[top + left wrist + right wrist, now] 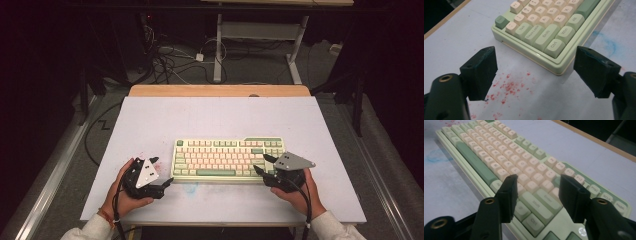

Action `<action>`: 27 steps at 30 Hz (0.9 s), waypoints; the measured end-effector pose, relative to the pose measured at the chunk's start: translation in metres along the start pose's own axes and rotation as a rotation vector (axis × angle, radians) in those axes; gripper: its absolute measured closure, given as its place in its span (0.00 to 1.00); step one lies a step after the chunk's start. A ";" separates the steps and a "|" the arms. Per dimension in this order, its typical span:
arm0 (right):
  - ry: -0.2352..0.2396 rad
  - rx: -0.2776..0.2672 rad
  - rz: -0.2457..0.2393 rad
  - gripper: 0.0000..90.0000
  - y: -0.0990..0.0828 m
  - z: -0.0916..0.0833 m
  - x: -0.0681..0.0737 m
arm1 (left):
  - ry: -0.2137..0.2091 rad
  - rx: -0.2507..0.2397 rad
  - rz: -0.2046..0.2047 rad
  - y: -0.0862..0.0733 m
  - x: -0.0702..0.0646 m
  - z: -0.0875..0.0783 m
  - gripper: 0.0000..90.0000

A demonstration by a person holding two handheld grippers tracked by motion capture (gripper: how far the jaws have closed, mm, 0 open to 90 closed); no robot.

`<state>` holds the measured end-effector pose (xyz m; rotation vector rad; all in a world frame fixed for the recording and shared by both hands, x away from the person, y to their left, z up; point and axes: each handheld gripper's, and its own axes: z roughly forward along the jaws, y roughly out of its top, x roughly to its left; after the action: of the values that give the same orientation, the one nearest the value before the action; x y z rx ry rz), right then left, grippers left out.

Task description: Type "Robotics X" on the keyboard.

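While the left tongs (pixel 161 172) hang spread wide with nothing in them, the one keyboard (pixel 229 159) lies just to their right on the bench (pixel 150 120). Its long side runs left to right, across in front of the person. The right tongs (pixel 265 165) are partly spread over its right end, above the keys, gripping nothing, so the right hand (pixel 299 192) is nearer. I count one keyboard, two tongs and two hands
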<state>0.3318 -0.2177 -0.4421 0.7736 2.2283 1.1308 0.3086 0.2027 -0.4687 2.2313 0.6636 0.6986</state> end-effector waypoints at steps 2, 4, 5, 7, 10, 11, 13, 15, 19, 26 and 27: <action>-0.003 0.004 -0.001 0.66 0.005 0.003 -0.001 | 0.002 0.006 0.003 0.000 0.000 0.001 0.21; 0.003 -0.002 0.000 0.71 0.010 0.006 -0.003 | -0.003 0.009 0.001 -0.001 -0.001 0.001 0.21; 0.002 -0.001 0.003 0.72 0.012 0.007 -0.004 | -0.005 0.010 0.000 -0.001 -0.001 0.002 0.21; 0.013 0.011 -0.001 0.74 0.018 0.012 -0.005 | -0.011 0.012 -0.002 -0.001 -0.002 0.002 0.21; 0.023 0.017 -0.016 0.81 0.026 0.020 -0.006 | -0.011 0.015 -0.003 -0.001 -0.002 0.003 0.21; 0.019 0.023 -0.019 0.86 0.028 0.023 -0.006 | -0.013 0.017 -0.005 -0.002 -0.002 0.003 0.21; 0.038 0.043 -0.020 0.91 0.033 0.030 -0.008 | -0.015 0.020 -0.004 -0.002 -0.002 0.003 0.21; 0.049 0.064 -0.027 0.97 0.038 0.038 -0.009 | -0.022 0.021 -0.003 -0.002 -0.003 0.002 0.21; 0.075 0.092 -0.041 1.00 0.045 0.054 -0.007 | -0.024 0.026 -0.009 -0.002 -0.002 0.004 0.21; 0.100 0.154 -0.059 1.00 0.048 0.078 0.002 | -0.024 0.032 -0.010 -0.004 -0.001 0.003 0.21; 0.101 0.160 -0.062 1.00 0.048 0.080 0.003 | -0.027 0.033 -0.011 -0.004 -0.001 0.004 0.21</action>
<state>0.3953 -0.1497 -0.4442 0.7201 2.4331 0.9908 0.3089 0.2026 -0.4741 2.2616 0.6787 0.6554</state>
